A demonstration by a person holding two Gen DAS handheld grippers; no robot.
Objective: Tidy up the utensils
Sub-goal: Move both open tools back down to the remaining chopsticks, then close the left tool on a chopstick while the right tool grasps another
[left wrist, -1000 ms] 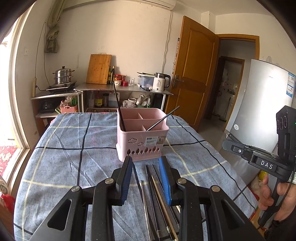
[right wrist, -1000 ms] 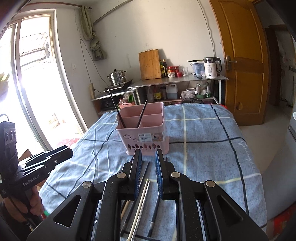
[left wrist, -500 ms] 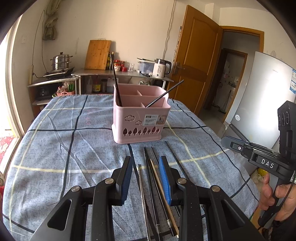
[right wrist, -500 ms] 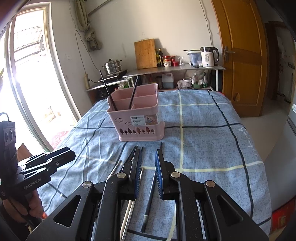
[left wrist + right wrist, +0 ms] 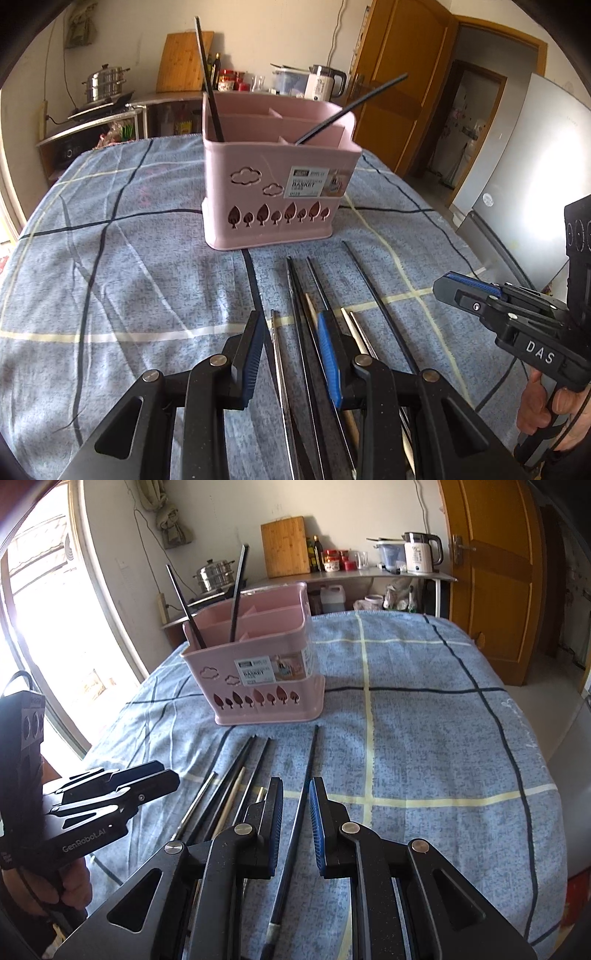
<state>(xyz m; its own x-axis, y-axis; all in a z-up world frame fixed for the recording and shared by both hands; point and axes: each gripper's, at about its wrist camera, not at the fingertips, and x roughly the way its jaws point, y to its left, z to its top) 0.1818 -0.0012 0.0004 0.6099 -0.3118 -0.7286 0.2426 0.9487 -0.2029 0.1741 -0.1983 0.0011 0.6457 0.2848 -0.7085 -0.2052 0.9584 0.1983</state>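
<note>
In the left wrist view the left gripper (image 5: 291, 347) hangs with fingers apart over chopsticks (image 5: 301, 314) lying before the pink basket (image 5: 280, 195), while in the right wrist view the right gripper (image 5: 295, 823), fingers also apart, straddles one black chopstick (image 5: 303, 797) on the tablecloth (image 5: 424, 738).

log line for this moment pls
left claw open over loose chopsticks | right claw open, straddling black chopstick | pink basket holds two
</note>
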